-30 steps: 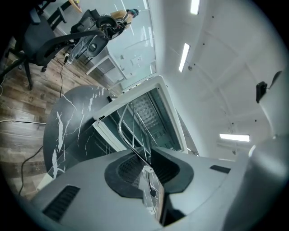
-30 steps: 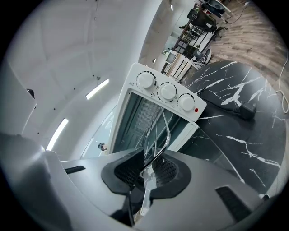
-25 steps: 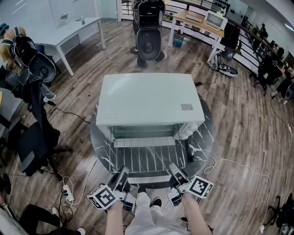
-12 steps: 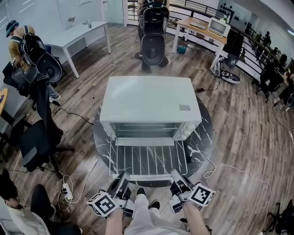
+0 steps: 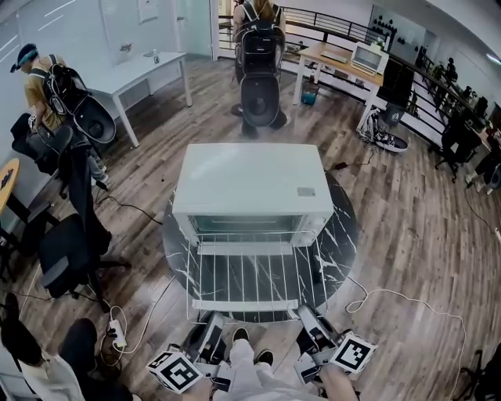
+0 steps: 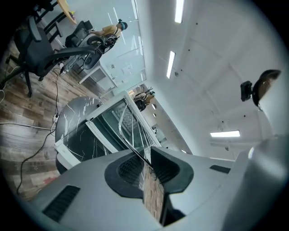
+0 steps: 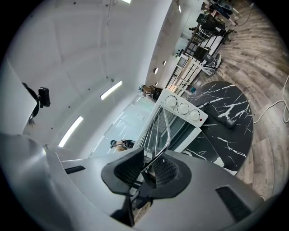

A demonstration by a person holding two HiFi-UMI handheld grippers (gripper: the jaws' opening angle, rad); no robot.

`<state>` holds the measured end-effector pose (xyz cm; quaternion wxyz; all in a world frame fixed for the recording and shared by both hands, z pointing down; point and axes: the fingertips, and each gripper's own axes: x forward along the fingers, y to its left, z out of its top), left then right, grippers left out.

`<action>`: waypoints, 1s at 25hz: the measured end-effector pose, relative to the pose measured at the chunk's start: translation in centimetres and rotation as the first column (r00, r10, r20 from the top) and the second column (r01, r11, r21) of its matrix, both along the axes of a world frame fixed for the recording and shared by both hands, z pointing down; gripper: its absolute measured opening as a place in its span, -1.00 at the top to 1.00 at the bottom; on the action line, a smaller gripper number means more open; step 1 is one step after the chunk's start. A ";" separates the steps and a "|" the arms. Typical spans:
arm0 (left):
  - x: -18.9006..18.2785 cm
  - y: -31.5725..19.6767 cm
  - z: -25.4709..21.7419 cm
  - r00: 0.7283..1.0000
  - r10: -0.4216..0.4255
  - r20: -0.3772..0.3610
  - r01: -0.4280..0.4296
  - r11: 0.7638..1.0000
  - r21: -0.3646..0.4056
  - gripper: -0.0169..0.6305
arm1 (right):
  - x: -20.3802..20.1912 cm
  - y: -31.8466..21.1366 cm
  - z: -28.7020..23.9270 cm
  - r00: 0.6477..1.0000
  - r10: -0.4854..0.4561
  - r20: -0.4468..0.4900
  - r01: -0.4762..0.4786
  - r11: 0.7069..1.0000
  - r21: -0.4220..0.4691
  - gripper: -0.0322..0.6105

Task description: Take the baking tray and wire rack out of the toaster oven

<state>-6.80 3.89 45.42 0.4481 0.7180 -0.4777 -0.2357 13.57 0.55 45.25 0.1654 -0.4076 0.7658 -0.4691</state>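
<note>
**Desk:** Any writing on the toaster oven (image 5: 250, 184)?

**Op:** I see one small grey label (image 5: 306, 191) near the right front corner of its white top. The print is too small to read. There are three round knobs (image 7: 183, 108) on the control panel, with a red dot (image 7: 200, 119) beside the end one.

**Desk:** Tongs?

**Op:** My left gripper (image 6: 146, 164) is clamped on the front edge of the wire rack (image 5: 254, 274), left of the oven's centre line. My right gripper (image 7: 149, 168) is clamped on the same edge, towards the right. In each, a thin rod is pinched between ribbed black pads.

**Desk:** Rack position?

**Op:** It is mostly out in front of the oven's mouth, lying flat above the open door (image 5: 244, 305). Its rear edge is at the opening. It is made of thin bright wires running front to back.

**Desk:** Surroundings?

**Op:** The oven sits on a round black table (image 5: 340, 235) with white veining, on a wood-plank floor. A black office chair (image 5: 66, 254) stands left of the oven. A white cable (image 5: 407, 294) loops on the floor to its right, and a power strip (image 5: 117, 329) lies front-left. Behind the oven a person (image 5: 258, 12) is mostly hidden by a big black device.
</note>
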 end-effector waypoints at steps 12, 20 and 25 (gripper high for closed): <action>0.6 -1.6 -7.5 1.000 -0.002 -0.001 0.002 0.992 0.127 0.82 | 0.6 -1.7 -8.0 1.000 -0.005 0.019 0.003 0.992 0.127 0.75; -0.4 -6.5 -8.4 1.000 0.000 -0.002 0.000 0.991 0.136 0.82 | -0.3 -6.4 -9.0 1.000 0.012 0.027 -0.015 0.990 0.140 0.75; -1.4 -9.6 -8.1 1.000 0.010 0.001 -0.010 0.992 0.126 0.81 | -1.3 -9.4 -8.7 0.999 0.025 0.022 -0.028 0.991 0.129 0.75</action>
